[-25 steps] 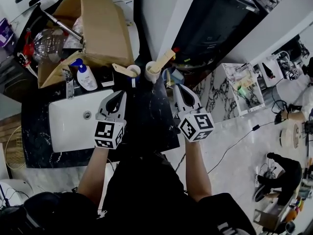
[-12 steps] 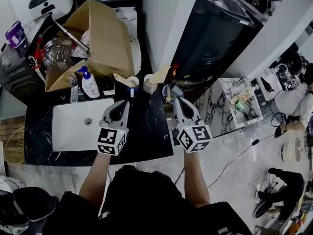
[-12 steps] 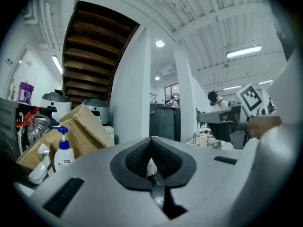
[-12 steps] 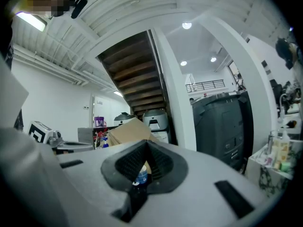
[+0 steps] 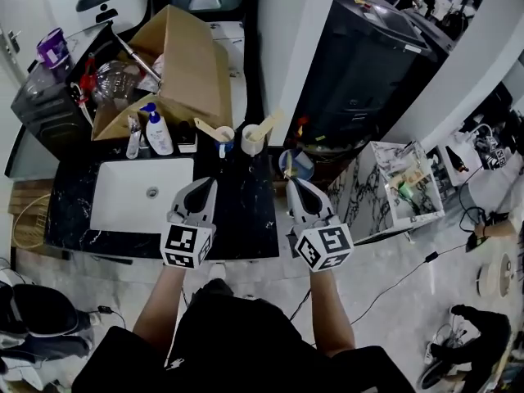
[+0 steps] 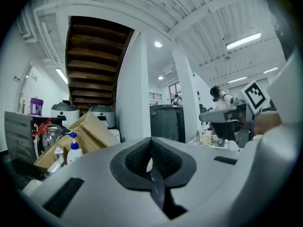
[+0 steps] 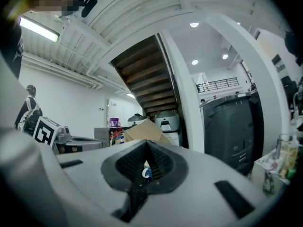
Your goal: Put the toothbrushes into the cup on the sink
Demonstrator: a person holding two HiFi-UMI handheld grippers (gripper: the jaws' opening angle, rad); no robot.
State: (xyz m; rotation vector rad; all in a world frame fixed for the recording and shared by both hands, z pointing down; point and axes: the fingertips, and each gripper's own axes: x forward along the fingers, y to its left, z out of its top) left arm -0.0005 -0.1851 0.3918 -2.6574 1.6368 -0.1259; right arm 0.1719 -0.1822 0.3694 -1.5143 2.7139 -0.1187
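While both hang over the dark counter [image 5: 246,219], the left gripper [image 5: 206,188] and right gripper [image 5: 295,187] are clenched, with nothing between their jaws. The sink [image 5: 123,211] lies to their left. Beyond, a toothbrush [image 5: 205,127] leans in one cup [image 5: 224,136] and a second toothbrush [image 5: 268,124] in a white cup [image 5: 250,142]. A blue cup [image 5: 300,165] stands to the right. Farthest are a bottle [image 5: 159,131] and a box [image 5: 184,56].

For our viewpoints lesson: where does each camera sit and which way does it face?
Head view: on the person's head, facing steeply down at the sink; shows forearms, left tongs and right tongs.
Left gripper view: on the left tongs, level along shut jaws towards the cardboard box.
Right gripper view: on the right tongs, likewise level, jaws shut.
Shared: the cardboard box, in all three.
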